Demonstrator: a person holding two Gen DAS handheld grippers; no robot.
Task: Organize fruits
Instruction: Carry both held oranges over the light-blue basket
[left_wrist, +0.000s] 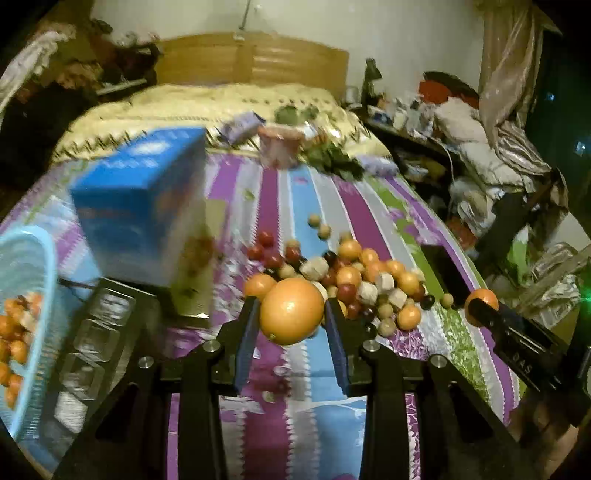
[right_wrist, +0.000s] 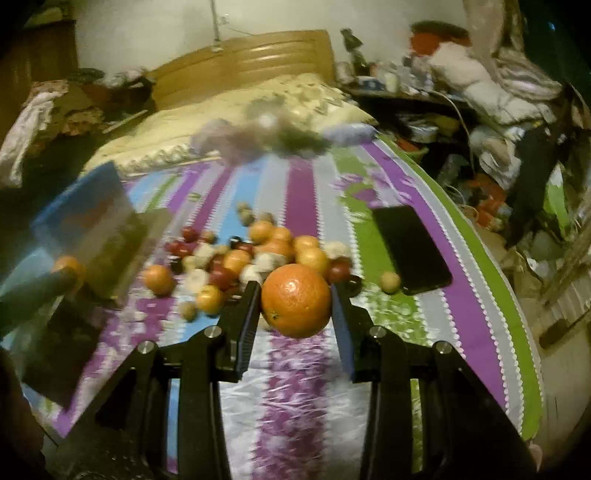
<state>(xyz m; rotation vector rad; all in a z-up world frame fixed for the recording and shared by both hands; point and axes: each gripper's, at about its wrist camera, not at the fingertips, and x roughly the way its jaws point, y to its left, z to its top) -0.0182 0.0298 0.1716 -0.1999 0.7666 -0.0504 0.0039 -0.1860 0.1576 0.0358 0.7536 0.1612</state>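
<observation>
My left gripper (left_wrist: 291, 314) is shut on a large orange (left_wrist: 291, 311), held above the striped bedspread in front of a pile of mixed small fruits (left_wrist: 354, 273). A light blue basket (left_wrist: 26, 258) with several small oranges sits at the far left. My right gripper (right_wrist: 295, 301) is shut on another orange (right_wrist: 296, 300), in front of the same fruit pile (right_wrist: 258, 254). The right gripper also shows in the left wrist view (left_wrist: 480, 302), and the left gripper shows in the right wrist view (right_wrist: 66, 273), each with its orange.
A blue box (left_wrist: 144, 206) stands left of the pile. A clear compartment tray (left_wrist: 96, 332) lies by the basket. A black phone (right_wrist: 410, 247) lies right of the fruits. Pink container and greenery (left_wrist: 280, 144) sit farther back. Cluttered furniture lines the bed's right side.
</observation>
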